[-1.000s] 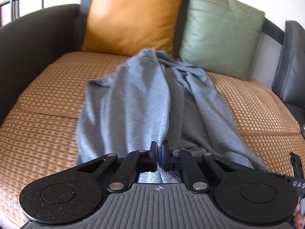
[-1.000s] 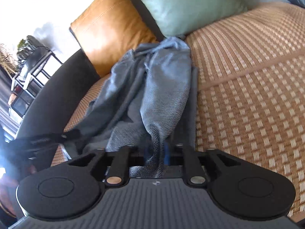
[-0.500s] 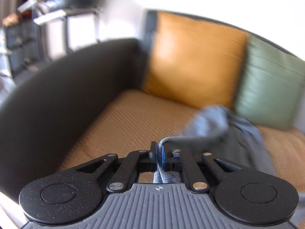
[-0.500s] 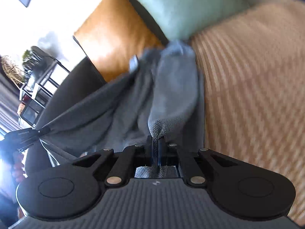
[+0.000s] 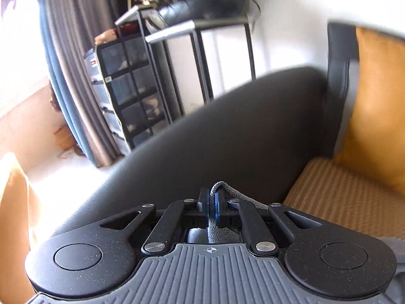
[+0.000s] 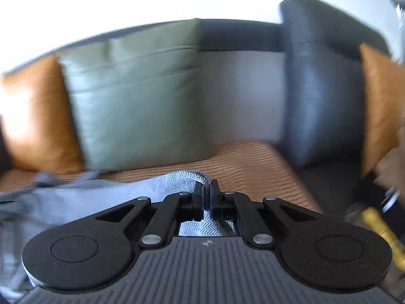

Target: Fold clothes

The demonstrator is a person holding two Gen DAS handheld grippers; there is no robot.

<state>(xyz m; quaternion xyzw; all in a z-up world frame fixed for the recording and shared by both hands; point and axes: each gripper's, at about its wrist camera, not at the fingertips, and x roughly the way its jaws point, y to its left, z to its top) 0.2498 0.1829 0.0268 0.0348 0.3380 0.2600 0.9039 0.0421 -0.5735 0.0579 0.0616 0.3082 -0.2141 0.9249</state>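
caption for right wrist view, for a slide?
Right gripper shut on grey garment edge, facing green cushion on sofa.

Dark sofa [image 5: 227, 131], woven seat mat [image 6: 243, 157], curtain [image 5: 73, 76].

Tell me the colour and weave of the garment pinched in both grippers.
Grey garment with a fine herringbone weave, seen best in the right wrist view.

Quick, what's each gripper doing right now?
Left gripper: shut on the grey garment.
Right gripper: shut on the same grey garment.
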